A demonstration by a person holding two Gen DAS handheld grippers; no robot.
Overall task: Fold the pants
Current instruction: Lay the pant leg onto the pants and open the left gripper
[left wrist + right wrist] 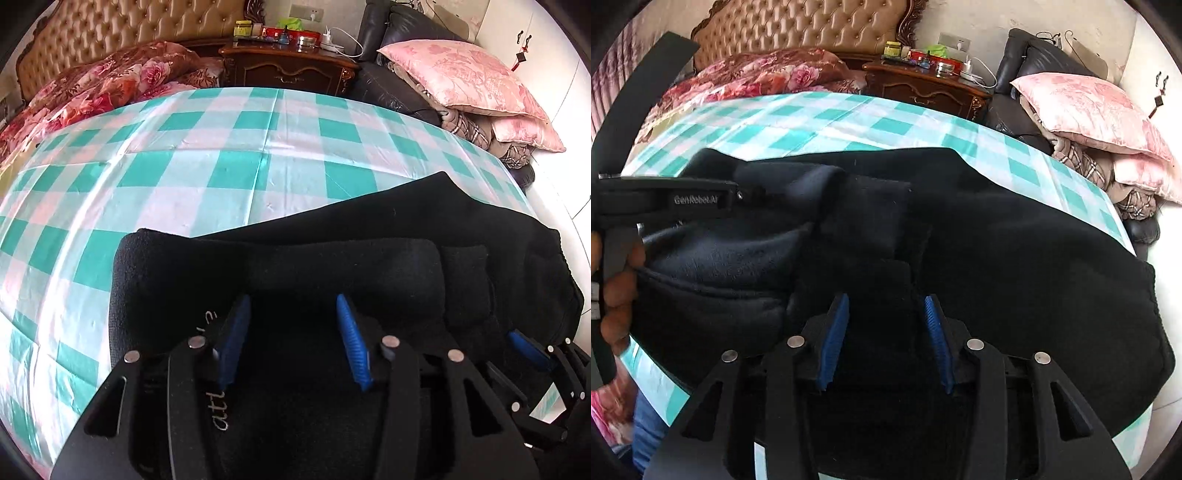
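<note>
Both my left gripper (293,306) and right gripper (886,306) hang released over black pants (1015,240) along the checked tablecloth's (184,166) near edge.

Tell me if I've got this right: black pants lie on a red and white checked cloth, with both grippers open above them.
Wrong colour: the checked cloth is teal and white, as the left wrist view shows. The black pants do lie on it, with left gripper and right gripper open above them.

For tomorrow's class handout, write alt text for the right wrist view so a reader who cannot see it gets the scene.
Black pants lie folded over on a green-and-white checked cloth, with the right claw open just above them, nothing between its blue pads. At the left edge a hand holds the other claw's handle; behind are a tufted headboard, a nightstand and pink pillows.
</note>
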